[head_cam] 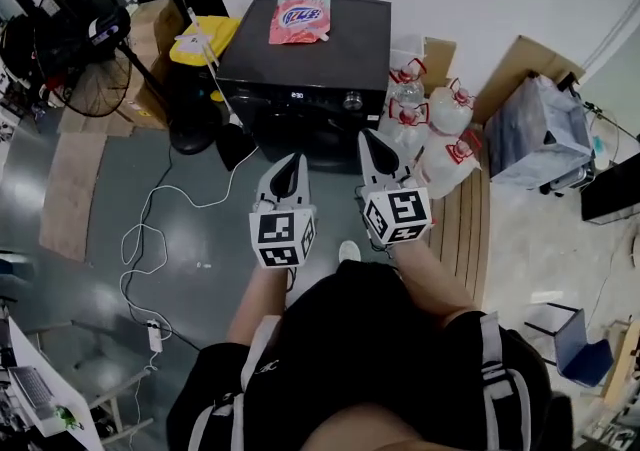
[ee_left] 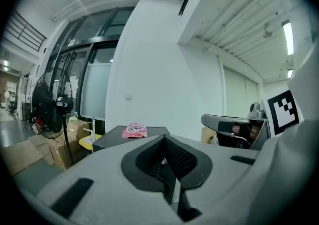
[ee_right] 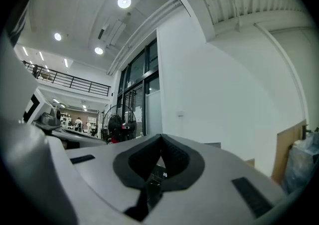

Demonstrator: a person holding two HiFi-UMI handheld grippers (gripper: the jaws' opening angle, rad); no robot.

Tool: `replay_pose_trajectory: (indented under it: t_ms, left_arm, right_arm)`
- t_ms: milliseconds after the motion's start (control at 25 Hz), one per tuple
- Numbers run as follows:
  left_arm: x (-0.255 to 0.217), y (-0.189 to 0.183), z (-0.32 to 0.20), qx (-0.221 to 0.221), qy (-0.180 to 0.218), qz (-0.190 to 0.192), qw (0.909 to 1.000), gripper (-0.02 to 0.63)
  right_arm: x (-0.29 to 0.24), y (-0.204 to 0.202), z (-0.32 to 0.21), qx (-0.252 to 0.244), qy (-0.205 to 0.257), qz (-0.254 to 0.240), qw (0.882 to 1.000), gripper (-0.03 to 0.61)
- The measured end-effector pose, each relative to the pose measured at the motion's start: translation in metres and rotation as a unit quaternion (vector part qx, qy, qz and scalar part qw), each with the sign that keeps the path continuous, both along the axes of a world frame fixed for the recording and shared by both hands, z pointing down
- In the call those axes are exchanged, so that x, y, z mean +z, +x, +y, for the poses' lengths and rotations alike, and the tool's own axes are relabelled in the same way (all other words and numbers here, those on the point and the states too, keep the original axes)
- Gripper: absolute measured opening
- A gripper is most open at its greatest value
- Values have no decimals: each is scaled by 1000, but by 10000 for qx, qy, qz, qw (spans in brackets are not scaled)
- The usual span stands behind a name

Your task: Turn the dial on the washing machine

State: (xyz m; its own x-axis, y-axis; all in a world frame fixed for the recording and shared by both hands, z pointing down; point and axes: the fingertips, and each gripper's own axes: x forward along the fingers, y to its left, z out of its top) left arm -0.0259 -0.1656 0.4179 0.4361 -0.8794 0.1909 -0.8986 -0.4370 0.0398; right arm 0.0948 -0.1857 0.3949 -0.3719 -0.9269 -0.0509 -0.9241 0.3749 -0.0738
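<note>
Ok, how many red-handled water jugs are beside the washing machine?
4, clustered right of the washing machine: rear jug by the wall, right jug beside it, middle jug near the right gripper, front jug nearest the person. Others may be hidden.

Left gripper (head_cam: 294, 161), right gripper (head_cam: 368, 139): jaws seemingly together.

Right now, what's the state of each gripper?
Left gripper: jaws closed, holding nothing.
Right gripper: jaws closed, holding nothing.
</note>
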Motion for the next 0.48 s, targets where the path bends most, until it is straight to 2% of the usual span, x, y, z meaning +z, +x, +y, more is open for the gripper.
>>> replay_pose_trajectory:
  t_ms: [200, 480]
  left_arm:
    - [-2, 20, -65, -17, -47, -84, 10000, -5]
    - [13, 17, -111, 4, -262, -126, 9996, -5]
  right_arm:
    - [6, 21, -65, -29, -92, -18, 10000, 9]
    - [32, 17, -112, 20, -336, 124, 9994, 9]
